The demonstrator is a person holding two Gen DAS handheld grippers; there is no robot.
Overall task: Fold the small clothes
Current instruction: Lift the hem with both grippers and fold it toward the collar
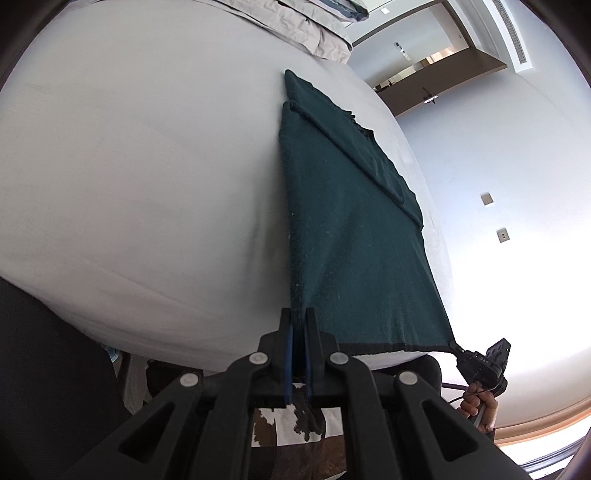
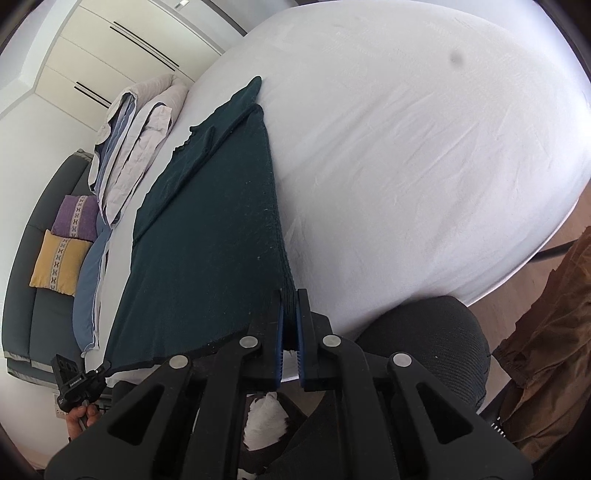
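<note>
Left wrist: fingers (image 1: pixel 285 343) pinch green cloth (image 1: pixel 351 229); right fingers (image 2: pixel 303 332) likewise.

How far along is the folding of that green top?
Done: one sleeve already lies folded across the green top. In hand: the left gripper and right gripper each pinch a hem corner, stretching it taut over the bed. Left: folding the body into a small stack.

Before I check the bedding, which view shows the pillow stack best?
The right wrist view: the stack of pillows shows nearly whole, its grey and blue layers lying left of the green garment. The left wrist view catches only a cropped corner at its top edge.
</note>
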